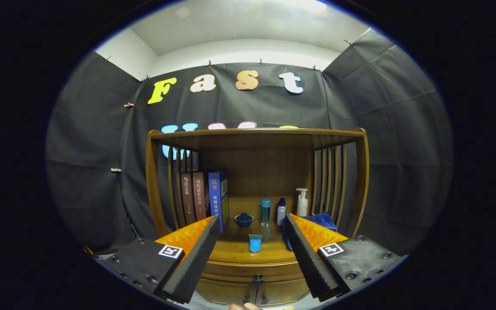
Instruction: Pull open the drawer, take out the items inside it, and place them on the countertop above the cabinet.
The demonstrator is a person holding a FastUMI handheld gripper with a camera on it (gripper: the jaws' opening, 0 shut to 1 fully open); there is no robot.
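Note:
A wooden cabinet (256, 142) with a shelf alcove stands ahead of me. Its countertop (235, 247) carries a small blue tube (255, 243) lying just beyond my fingers. Below the countertop edge the drawer front (230, 271) sits closed, with a dark handle (257, 280) low between the fingers. My gripper (252, 232) is open, the fingers spread wide to either side of the tube, nothing between them. The drawer's contents are hidden.
At the back of the countertop stand three books (203, 196), a dark blue lidded bowl (243, 219), a teal bottle (265, 212), a white bottle with blue cap (281, 211) and a white pump bottle (302, 201). A blue cloth (323, 220) lies right.

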